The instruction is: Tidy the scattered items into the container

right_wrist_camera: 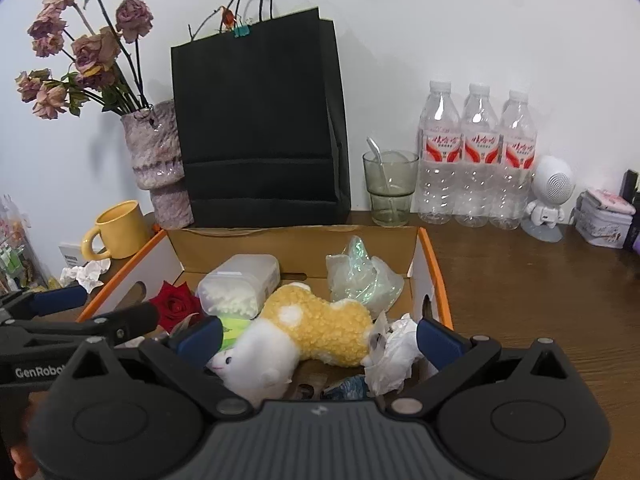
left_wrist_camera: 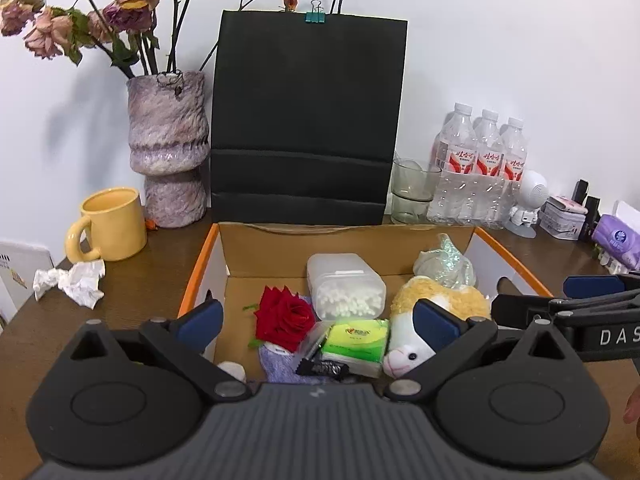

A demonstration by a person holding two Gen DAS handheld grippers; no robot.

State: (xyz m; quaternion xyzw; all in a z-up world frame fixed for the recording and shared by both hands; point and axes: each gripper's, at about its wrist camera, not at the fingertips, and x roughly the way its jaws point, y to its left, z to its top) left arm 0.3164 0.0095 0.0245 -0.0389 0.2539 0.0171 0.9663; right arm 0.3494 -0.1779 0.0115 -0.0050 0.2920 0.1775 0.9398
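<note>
An orange-rimmed cardboard box sits on the brown table. Inside lie a red rose, a clear box of cotton swabs, a green tissue pack, a purple sock, a yellow-and-white plush toy, a shimmery plastic bag and a crumpled white tissue. My left gripper hangs open over the box's left half, holding nothing. My right gripper hangs open over the plush toy, its pads clear of it. Another crumpled paper lies on the table left of the box.
Behind the box stand a black paper bag, a vase of dried roses, a yellow mug, a glass with a spoon and three water bottles. A white robot figure and tins stand at the right.
</note>
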